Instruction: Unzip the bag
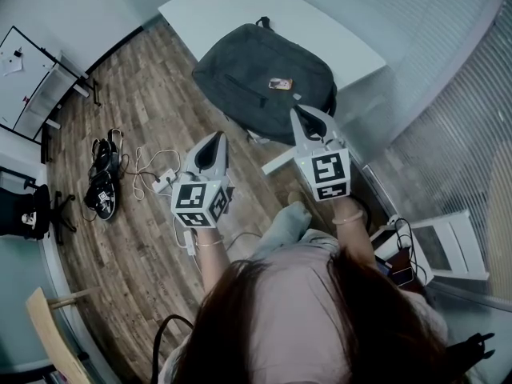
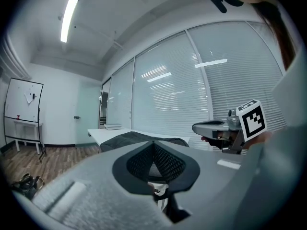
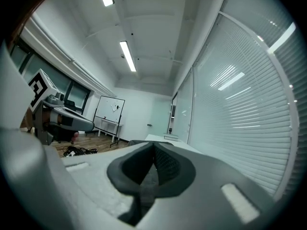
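A dark grey bag (image 1: 256, 74) lies flat on the white table (image 1: 336, 42), with a small coloured tag (image 1: 280, 83) on its top. Both grippers hang in the air short of the table's near edge. My left gripper (image 1: 214, 139) is over the wooden floor, shut, with nothing between its jaws. My right gripper (image 1: 299, 113) points at the bag's near right corner, and its jaws meet with nothing in them. In the left gripper view the bag (image 2: 127, 138) lies ahead beyond the closed jaws (image 2: 153, 145). Neither gripper touches the bag.
A whiteboard (image 1: 28, 74) stands at the far left. Cables, a power strip and dark gear (image 1: 104, 178) lie on the wooden floor. A white chair (image 1: 448, 246) is at the right, a wooden chair (image 1: 52, 330) at the lower left. Window blinds (image 1: 456, 118) run along the right.
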`<state>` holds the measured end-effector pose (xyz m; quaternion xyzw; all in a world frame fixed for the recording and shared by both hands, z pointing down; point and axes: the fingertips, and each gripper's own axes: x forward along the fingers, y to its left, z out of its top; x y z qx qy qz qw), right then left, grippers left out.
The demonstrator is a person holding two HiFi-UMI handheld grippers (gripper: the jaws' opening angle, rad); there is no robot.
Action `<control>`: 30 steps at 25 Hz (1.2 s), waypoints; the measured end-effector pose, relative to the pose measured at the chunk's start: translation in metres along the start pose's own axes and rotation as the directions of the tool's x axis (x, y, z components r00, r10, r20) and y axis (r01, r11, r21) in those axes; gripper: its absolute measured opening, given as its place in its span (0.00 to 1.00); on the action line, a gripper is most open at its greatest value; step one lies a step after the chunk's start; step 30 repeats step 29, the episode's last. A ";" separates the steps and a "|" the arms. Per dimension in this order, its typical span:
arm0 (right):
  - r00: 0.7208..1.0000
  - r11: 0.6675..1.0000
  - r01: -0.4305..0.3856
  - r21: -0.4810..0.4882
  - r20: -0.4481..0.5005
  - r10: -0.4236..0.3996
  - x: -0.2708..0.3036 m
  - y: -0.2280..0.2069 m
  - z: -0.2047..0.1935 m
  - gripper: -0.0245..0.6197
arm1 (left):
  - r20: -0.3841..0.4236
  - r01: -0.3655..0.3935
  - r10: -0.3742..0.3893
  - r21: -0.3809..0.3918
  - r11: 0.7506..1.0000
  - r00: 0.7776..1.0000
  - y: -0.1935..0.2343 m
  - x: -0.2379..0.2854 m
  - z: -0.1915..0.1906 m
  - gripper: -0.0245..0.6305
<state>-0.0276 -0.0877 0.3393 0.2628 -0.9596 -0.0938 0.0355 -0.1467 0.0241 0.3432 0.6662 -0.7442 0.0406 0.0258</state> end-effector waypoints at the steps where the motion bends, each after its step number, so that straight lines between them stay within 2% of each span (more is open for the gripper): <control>1: 1.000 1.000 0.001 0.003 -0.002 -0.001 0.000 0.000 0.000 0.04 | 0.001 -0.001 0.001 0.001 1.000 1.000 -0.001 0.000 0.000 0.05; 19: 1.000 0.999 0.006 0.032 0.008 -0.006 0.005 -0.011 -0.005 0.04 | 0.024 0.030 -0.030 -0.011 0.999 0.999 -0.006 0.022 0.007 0.05; 30: 1.000 0.999 0.006 0.035 -0.007 -0.006 0.007 -0.015 -0.009 0.04 | 0.012 0.045 -0.045 -0.028 0.999 0.999 -0.011 0.030 0.006 0.05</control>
